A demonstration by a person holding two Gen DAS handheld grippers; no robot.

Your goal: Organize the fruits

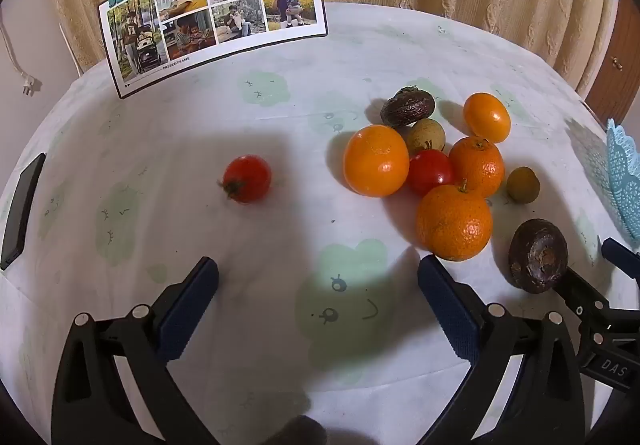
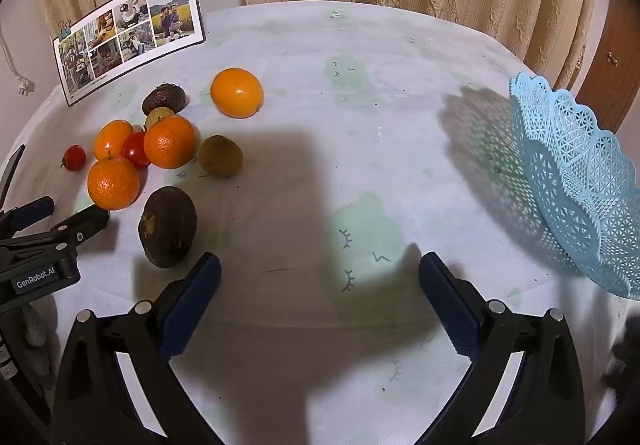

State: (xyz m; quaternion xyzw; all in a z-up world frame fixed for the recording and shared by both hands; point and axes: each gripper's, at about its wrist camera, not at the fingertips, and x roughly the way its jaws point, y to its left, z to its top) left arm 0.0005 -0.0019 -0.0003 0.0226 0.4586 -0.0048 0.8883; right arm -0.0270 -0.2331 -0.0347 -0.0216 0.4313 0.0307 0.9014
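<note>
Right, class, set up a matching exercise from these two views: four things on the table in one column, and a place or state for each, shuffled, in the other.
Things
1. lone tomato
2. blue basket
3. photo card
4. near dark fruit

Places or states
A. stands upright at the table's far edge, held by clips
B. lies just beyond the right claw's left finger
C. sits apart, left of the fruit pile
D. empty as far as visible, at the table's right side

Pairs: 1-C, 2-D, 3-A, 4-B
</note>
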